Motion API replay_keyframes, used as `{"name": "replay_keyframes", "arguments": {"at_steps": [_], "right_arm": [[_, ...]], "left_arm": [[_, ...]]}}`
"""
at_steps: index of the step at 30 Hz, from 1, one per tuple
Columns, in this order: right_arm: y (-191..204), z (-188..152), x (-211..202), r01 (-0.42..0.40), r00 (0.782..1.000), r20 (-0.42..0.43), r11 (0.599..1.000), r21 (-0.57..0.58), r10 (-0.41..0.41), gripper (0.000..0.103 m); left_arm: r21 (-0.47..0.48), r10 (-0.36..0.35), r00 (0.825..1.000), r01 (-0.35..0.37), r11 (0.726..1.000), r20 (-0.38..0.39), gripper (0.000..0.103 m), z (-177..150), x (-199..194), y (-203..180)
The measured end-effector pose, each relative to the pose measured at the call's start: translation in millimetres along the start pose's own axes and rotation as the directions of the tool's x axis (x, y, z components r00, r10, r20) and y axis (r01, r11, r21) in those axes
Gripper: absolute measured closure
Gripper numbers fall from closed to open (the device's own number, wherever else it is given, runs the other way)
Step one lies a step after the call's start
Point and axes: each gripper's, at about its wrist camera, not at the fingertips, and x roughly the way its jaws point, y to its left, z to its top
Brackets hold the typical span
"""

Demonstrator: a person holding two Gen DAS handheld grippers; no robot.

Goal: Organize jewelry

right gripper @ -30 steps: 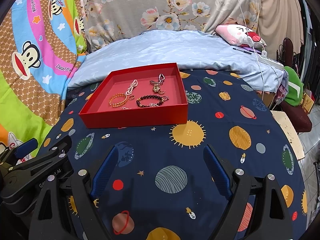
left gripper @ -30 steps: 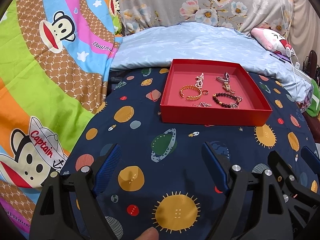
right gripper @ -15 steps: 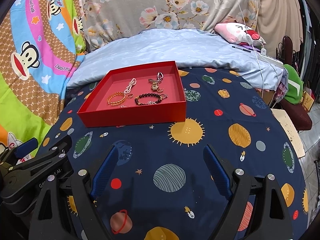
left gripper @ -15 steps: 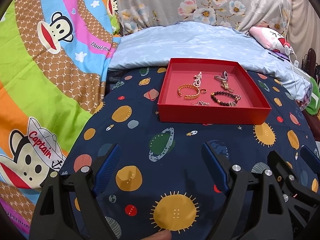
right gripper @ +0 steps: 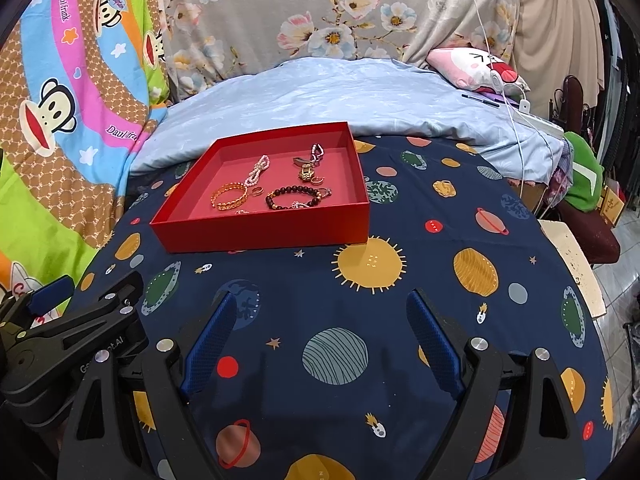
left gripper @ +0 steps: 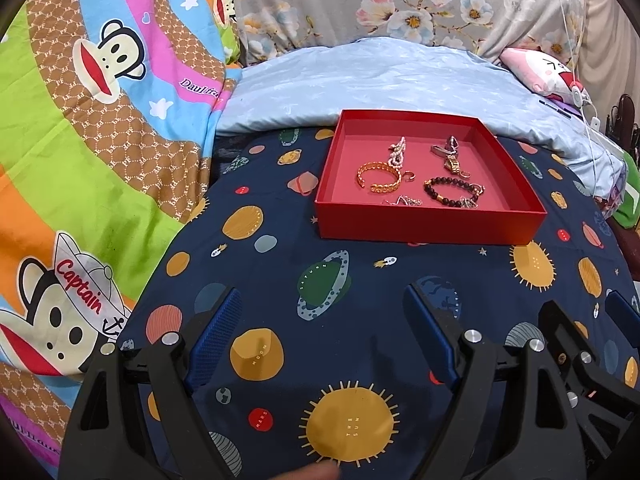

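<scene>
A shallow red box (left gripper: 424, 226) (right gripper: 264, 232) sits on a navy planet-print cloth (left gripper: 320, 280) (right gripper: 440, 280). Inside lie a gold chain bracelet (left gripper: 380, 178) (right gripper: 230, 197), a pearl strand (left gripper: 397, 153) (right gripper: 258, 170), a dark bead bracelet (left gripper: 452, 193) (right gripper: 294, 197), a small gold watch (left gripper: 451, 158) (right gripper: 307, 168) and small rings. My left gripper (left gripper: 324, 304) hovers open over the cloth, well short of the box. My right gripper (right gripper: 320, 308) is also open and empty, with the box ahead to its left. Each gripper shows at the edge of the other's view.
A cartoon monkey quilt (left gripper: 80, 140) rises on the left. A pale blue blanket (left gripper: 380, 80) lies behind the box, with a floral cushion (right gripper: 320, 12) beyond. A pink plush (right gripper: 476, 68) and white cable sit back right. The cloth's right edge drops to a tiled floor (right gripper: 624, 300).
The box sits slightly lower and closer to centre in both views than a second ago; both grippers stay open and empty.
</scene>
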Motion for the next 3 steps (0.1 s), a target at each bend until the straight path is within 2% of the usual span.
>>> {"name": "replay_keyframes", "arguments": {"at_steps": [3], "right_arm": [[0.9, -0.3, -0.2, 0.000, 1.000, -0.003, 1.000, 0.002, 0.000, 0.018]], "left_arm": [[0.002, 0.004, 1.000, -0.004, 1.000, 0.007, 0.023, -0.8, -1.3, -0.3]]}}
